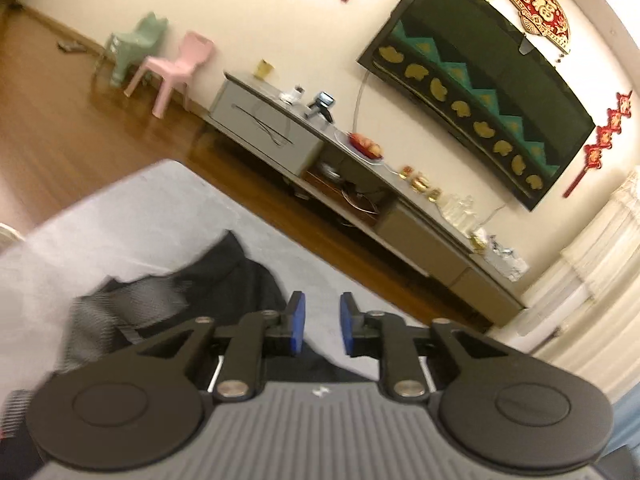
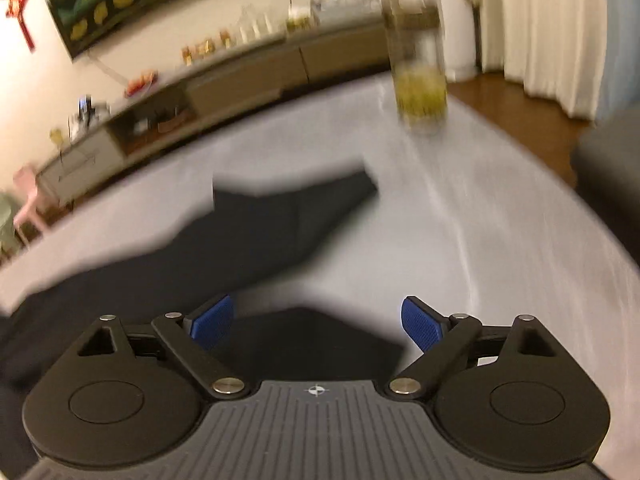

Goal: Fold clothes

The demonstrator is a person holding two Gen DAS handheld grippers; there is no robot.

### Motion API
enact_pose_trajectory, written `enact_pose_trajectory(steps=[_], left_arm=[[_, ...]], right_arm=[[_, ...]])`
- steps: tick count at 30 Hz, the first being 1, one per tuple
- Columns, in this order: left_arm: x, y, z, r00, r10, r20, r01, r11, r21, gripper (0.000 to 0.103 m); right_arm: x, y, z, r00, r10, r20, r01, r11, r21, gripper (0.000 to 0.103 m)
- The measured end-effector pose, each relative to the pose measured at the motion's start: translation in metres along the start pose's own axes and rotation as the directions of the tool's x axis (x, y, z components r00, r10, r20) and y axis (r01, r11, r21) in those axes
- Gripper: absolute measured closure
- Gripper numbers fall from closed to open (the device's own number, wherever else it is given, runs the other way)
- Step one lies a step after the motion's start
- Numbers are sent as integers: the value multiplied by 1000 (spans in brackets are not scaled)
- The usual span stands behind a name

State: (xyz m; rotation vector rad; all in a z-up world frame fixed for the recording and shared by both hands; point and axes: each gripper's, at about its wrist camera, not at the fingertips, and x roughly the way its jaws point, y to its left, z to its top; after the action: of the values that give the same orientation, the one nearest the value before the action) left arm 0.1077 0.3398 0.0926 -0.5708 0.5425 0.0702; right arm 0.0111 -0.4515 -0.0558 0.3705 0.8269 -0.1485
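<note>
The surface [image 2: 500, 216] is the largest item: pale grey, broad, taking up the middle of both wrist views, with brown wood floor [image 1: 80, 128] beyond its far edge.

A dark garment [image 2: 280, 216] lies on the surface. In the right wrist view it spreads from the lower left toward the centre, one tapering part reaching up and right, and a further dark fold sits directly below the tongs. In the left wrist view the same dark cloth [image 1: 236, 276] lies bunched left of centre; a grey ribbed portion shows at its left side. Both views are blurred, so seams and garment type cannot be told.

Against the far wall stands a long low cabinet [image 1: 420, 236], cluttered on top, with a dark covered screen [image 1: 480, 92] mounted above it. A pink chair [image 1: 176, 68] and a green chair [image 1: 136, 44] stand on the floor to the cabinet's left.

A glass jar [image 2: 420, 80] with yellowish contents stands upright on the surface near its far edge, well apart from the garment.

Left tongs [image 1: 322, 328]: jaws slightly apart, a narrow gap, nothing between the blue pads, positioned above the garment's right edge.

Right tongs [image 2: 316, 324]: jaws wide apart, empty, above the dark fold.
</note>
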Motion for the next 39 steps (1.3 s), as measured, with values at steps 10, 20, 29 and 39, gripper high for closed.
enact_pose_trajectory(steps=[10, 20, 29, 39], left_arm=[[-37, 77, -18, 987, 154, -39, -156, 985, -74, 81], [-58, 109, -54, 971, 198, -132, -209, 975, -77, 51], [-44, 109, -85, 938, 285, -199, -300, 953, -46, 31], [-88, 123, -104, 942, 310, -125, -327, 933, -150, 9]], right_arm=[[-5, 61, -55, 998, -27, -49, 5, 919, -394, 91], [-24, -7, -46, 836, -514, 192, 548, 767, -334, 89], [-45, -2, -52, 988, -109, 106, 129, 970, -207, 35], [-29, 52, -55, 999, -10, 52, 28, 935, -353, 24]])
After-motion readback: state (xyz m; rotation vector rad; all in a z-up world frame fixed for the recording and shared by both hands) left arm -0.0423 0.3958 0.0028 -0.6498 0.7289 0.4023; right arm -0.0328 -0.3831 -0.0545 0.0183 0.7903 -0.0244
